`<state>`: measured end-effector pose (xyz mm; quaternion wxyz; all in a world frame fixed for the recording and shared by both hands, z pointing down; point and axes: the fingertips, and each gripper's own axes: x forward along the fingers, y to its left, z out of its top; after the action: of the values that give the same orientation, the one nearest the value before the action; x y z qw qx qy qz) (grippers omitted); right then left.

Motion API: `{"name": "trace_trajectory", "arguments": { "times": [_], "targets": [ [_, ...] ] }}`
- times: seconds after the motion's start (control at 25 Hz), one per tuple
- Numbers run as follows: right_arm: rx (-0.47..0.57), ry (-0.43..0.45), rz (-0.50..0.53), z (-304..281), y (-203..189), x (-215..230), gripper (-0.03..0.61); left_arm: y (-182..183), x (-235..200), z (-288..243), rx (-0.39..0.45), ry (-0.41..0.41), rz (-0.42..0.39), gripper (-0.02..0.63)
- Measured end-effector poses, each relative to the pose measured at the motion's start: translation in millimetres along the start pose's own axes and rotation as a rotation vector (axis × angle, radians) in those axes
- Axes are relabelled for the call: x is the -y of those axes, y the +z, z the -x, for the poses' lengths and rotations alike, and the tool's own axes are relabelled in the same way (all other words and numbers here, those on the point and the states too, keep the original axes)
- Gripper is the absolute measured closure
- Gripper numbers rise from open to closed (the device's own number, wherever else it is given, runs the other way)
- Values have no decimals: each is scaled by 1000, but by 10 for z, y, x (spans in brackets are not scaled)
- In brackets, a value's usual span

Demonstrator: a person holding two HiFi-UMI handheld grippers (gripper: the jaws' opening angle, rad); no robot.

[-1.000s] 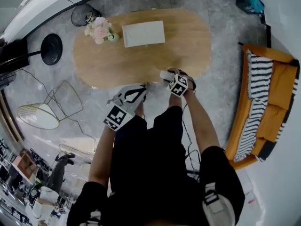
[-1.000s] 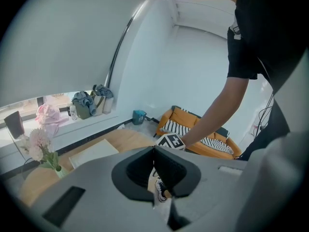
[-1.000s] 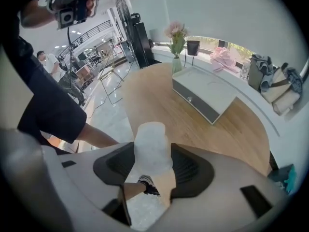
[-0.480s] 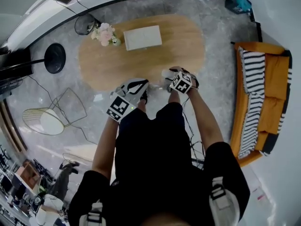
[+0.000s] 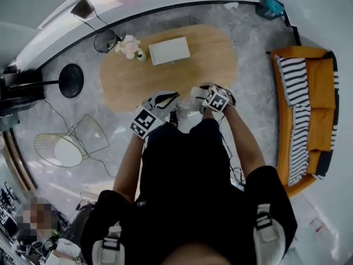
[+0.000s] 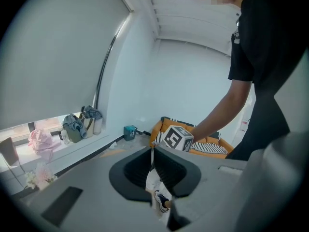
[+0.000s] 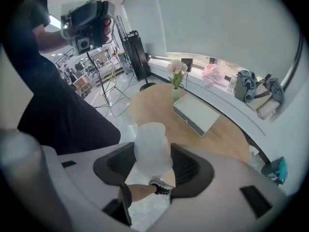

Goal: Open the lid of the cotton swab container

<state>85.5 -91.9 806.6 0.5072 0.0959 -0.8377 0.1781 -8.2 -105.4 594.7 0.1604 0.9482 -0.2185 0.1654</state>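
Note:
The cotton swab container, a small translucent white tub with its lid on, sits upright between the pads of my right gripper, which is shut on it. In the head view this container shows at the tip of the right gripper, over the floor just off the table's near edge. My left gripper hovers a little to its left, apart from it. Its jaws are shut in the left gripper view with nothing between them, and the right gripper's marker cube shows beyond.
An oval wooden table stands ahead with a flat white box and a vase of flowers. An orange sofa is at the right. A wire chair and a black lamp base are at the left.
The person has drawn back from the table, so both grippers now hang over the floor nearer the body. The right gripper still holds the container; the left stays shut.

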Motion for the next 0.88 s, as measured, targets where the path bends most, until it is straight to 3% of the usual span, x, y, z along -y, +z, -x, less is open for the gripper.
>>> {"name": "trace_trajectory", "arguments": {
  "times": [0.2, 0.32, 0.68, 0.88],
  "targets": [
    [20, -10, -48, 230, 65, -125, 359, 72, 101, 80, 38, -23, 0, 610],
    [61, -23, -58, 342, 155, -195, 359, 58, 166, 117, 57, -62, 17, 575],
    [125, -15, 5, 826, 447, -304, 360, 6, 358, 170, 17, -138, -40, 511],
    [145, -23, 25, 1102, 656, -380, 360, -96, 424, 212, 5, -156, -24, 498]
  ]
}}
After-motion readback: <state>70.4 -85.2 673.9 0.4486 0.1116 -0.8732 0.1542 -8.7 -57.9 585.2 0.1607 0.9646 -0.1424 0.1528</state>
